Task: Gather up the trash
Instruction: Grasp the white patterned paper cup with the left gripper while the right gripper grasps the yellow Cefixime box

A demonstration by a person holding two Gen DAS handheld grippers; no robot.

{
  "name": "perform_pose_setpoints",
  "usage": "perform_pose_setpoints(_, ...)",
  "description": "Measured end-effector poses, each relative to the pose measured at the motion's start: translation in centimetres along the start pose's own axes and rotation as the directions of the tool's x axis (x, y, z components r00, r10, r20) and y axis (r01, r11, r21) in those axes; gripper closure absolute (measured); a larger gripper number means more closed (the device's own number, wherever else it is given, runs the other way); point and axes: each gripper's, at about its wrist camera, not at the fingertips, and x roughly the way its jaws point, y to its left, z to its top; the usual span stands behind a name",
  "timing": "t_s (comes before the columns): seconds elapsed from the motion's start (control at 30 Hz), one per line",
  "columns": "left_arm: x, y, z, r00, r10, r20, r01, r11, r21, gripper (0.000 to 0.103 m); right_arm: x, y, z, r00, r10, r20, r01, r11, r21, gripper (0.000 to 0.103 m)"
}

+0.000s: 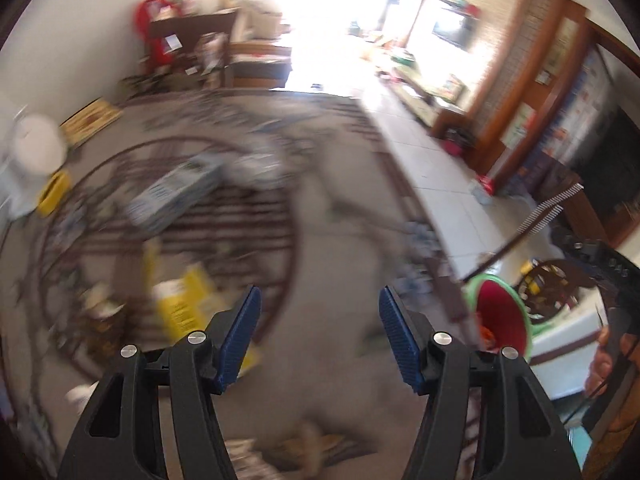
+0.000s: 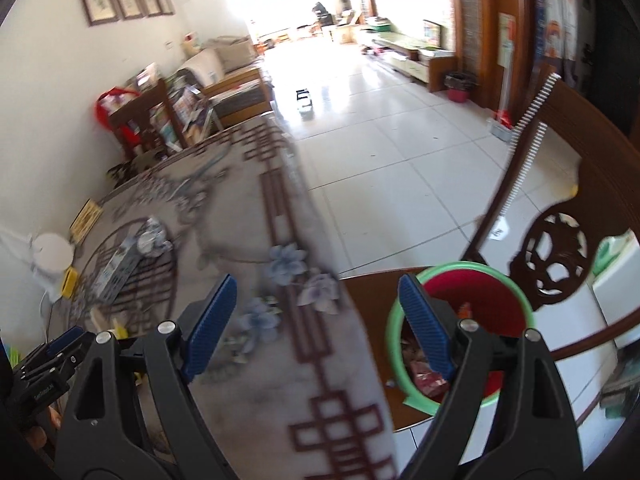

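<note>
My left gripper [image 1: 320, 334] is open and empty above a table with a grey patterned cloth [image 1: 328, 208]. Blurred on the cloth lie a yellow packet [image 1: 182, 300] and a blue-white box [image 1: 176, 192]. My right gripper [image 2: 316, 324] is open and empty over the table's right edge. Its right finger hangs above a red bin with a green rim [image 2: 472, 312] that stands on a wooden chair and holds wrappers. The bin also shows in the left wrist view [image 1: 500, 316]. The blue-white box [image 2: 118, 268] and crumpled paper [image 2: 152, 238] lie far left in the right wrist view. The left gripper [image 2: 52, 356] shows there at the lower left.
A white round lid [image 1: 38, 148] and a small yellow thing [image 1: 54, 192] sit at the table's left edge. A carved wooden chair back [image 2: 556, 256] rises behind the bin. White tiled floor [image 2: 380, 128] stretches ahead. A sofa [image 2: 232, 68] and shelf stand by the far wall.
</note>
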Motion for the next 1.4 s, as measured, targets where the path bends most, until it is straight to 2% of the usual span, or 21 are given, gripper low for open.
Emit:
perform_pose_setpoints(0.13,-1.4,7.9,-3.1,0.989,0.139,-0.044,-0.144,0.981,-0.132,0.045,1.1,4.7,-0.3,0.998,0.055,-0.029,-0.057,0.996,-0.069,0.021)
perform_pose_setpoints(0.3,-1.3,15.4,-7.6,0.961,0.230,-0.156,-0.262,0.936,-0.234,0.045,2.1,10.4,-0.9,0.993,0.106,-0.059,-0.113,0.984,-0.139,0.020)
perform_pose_setpoints(0.43,0.8,19.1,-10.4,0.947,0.200,-0.253,-0.272,0.917,-0.291,0.044,3.5,14.1,-1.9,0.987,0.117,-0.109,-0.135,0.974,-0.182,0.019)
perform_pose_setpoints(0.5,1.5,19.7,-10.8,0.945,0.190,-0.267,-0.267,0.920,-0.286,0.044,4.2,16.0,-2.4,0.984,0.120,-0.133,-0.145,0.969,-0.199,0.019)
perform_pose_setpoints(0.6,2.7,20.0,-10.8,0.945,0.153,-0.289,-0.231,0.938,-0.258,0.050,4.8,19.1,-3.3,0.979,0.129,-0.158,-0.164,0.958,-0.234,0.019)
perform_pose_setpoints(0.63,2.9,20.3,-10.6,0.945,0.164,-0.285,-0.237,0.940,-0.245,0.059,4.8,19.8,-3.5,0.978,0.130,-0.162,-0.168,0.956,-0.242,0.019)
perform_pose_setpoints(0.73,2.9,21.1,-9.4,0.956,0.128,-0.264,-0.193,0.952,-0.238,0.068,5.0,21.7,-4.4,0.976,0.125,-0.179,-0.170,0.949,-0.265,0.019)
perform_pose_setpoints(0.83,2.2,21.9,-8.2,0.969,0.120,-0.218,-0.167,0.963,-0.214,0.069,5.5,22.8,-5.4,0.974,0.108,-0.198,-0.160,0.950,-0.269,0.019)
perform_pose_setpoints(1.03,0.5,23.6,-6.2,0.979,0.127,-0.157,-0.155,0.972,-0.178,0.069,7.9,24.4,-7.3,0.962,0.071,-0.263,-0.137,0.960,-0.242,0.019)
perform_pose_setpoints(1.3,-0.8,26.2,-2.9,0.988,0.134,-0.079,-0.145,0.977,-0.155,0.069,12.4,26.9,-10.7,0.920,0.038,-0.391,-0.149,0.955,-0.257,0.019)
perform_pose_setpoints(1.4,-1.3,26.7,-2.2,0.989,0.134,-0.058,-0.142,0.978,-0.156,0.069,13.2,27.4,-11.6,0.911,0.020,-0.412,-0.144,0.952,-0.271,0.019)
